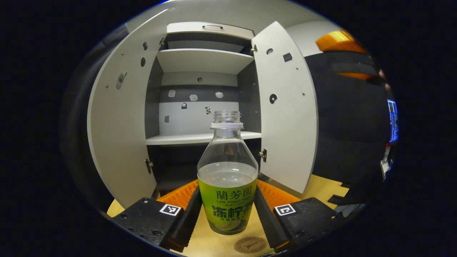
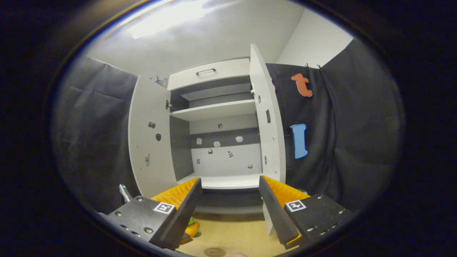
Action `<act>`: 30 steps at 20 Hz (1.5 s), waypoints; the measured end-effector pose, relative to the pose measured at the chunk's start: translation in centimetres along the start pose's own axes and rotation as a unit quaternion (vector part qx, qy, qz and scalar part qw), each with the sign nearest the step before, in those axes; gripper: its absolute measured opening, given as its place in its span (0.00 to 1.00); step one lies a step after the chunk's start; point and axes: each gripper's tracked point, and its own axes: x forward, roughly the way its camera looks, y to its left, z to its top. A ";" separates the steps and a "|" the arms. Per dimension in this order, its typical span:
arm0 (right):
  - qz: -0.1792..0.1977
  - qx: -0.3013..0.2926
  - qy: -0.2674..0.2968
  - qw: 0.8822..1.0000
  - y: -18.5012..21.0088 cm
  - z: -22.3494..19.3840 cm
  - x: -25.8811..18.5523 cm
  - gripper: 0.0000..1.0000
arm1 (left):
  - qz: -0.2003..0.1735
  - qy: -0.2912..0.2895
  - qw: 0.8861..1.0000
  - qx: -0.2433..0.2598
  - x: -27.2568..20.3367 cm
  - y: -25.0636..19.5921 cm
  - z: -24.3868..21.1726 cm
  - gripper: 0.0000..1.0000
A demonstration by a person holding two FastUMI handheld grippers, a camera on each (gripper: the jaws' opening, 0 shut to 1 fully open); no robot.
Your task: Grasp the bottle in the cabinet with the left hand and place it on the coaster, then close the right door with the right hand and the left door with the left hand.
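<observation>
The bottle [image 1: 227,178], uncapped and part full, stands upright between the left gripper [image 1: 227,214] fingers, which press its label from both sides. The coaster [image 1: 250,245] lies just below and slightly right of it. Keep it level, shift right, lower squarely onto the coaster, then release. The right gripper [image 2: 230,210] hangs open, empty, facing the cabinet [image 2: 214,107], both doors open.

Right gripper [image 2: 230,208]: fingers spread apart, holding nothing.
Cabinet [image 2: 217,110]: both doors swung open, shelves bare.
Right door [image 2: 269,117]: edge-on, just beyond the fingers.
Coaster [image 2: 214,252]: on the table [image 2: 234,237].
</observation>
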 end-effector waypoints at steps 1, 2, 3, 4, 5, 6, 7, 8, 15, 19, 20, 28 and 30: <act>0.004 0.008 0.000 1.000 0.3 -0.2 0.2 0.94 | -0.012 0.004 1.000 0.007 -0.2 -0.8 -1.2 0.80; 0.010 0.018 0.000 1.000 0.7 -0.2 0.5 0.94 | -0.023 0.008 1.000 0.008 -0.4 -1.6 -2.3 0.80; 0.012 0.023 -0.001 1.000 0.8 -0.3 0.7 0.94 | -0.035 0.011 0.999 0.003 -0.5 -2.5 -3.5 0.80; 0.013 0.028 -0.001 1.000 0.9 -0.3 1.0 0.94 | -0.046 0.017 0.999 -0.005 -0.7 -3.4 -4.9 0.80; 0.017 0.030 0.001 0.999 1.2 -0.7 1.1 1.00 | -0.054 0.024 0.998 -0.008 -0.8 -4.1 -6.1 0.80; 0.021 0.033 0.004 0.999 1.5 -0.9 1.3 0.94 | -0.059 0.032 0.998 -0.008 -0.9 -4.7 -7.4 0.81; 0.025 0.033 0.008 0.999 1.8 -1.2 1.4 0.97 | -0.065 0.037 0.997 -0.005 -0.9 -5.0 -8.4 0.81; 0.028 0.030 0.013 0.999 2.0 -1.4 1.6 0.94 | -0.071 0.038 0.997 -0.003 -0.9 -5.4 -9.2 0.81; -0.003 -0.011 0.068 0.998 -0.1 -4.7 1.7 0.94 | -0.074 0.056 0.995 -0.031 0.9 -4.6 -13.2 0.81; -0.010 -0.014 0.089 0.996 -0.4 -5.8 2.2 0.97 | -0.093 0.066 0.993 -0.019 2.1 -5.3 -13.2 0.82; -0.010 -0.016 0.088 0.996 -0.4 -5.8 2.3 0.97 | -0.098 0.071 0.993 -0.008 2.1 -5.5 -13.1 0.82; -0.030 0.006 0.084 0.996 -2.5 -6.0 1.4 0.97 | -0.115 0.086 0.989 0.026 -0.1 -5.8 -11.3 0.84; -0.029 0.011 0.076 0.997 -2.6 -5.6 0.9 0.97 | -0.112 0.087 0.990 0.025 -0.5 -5.7 -10.3 0.89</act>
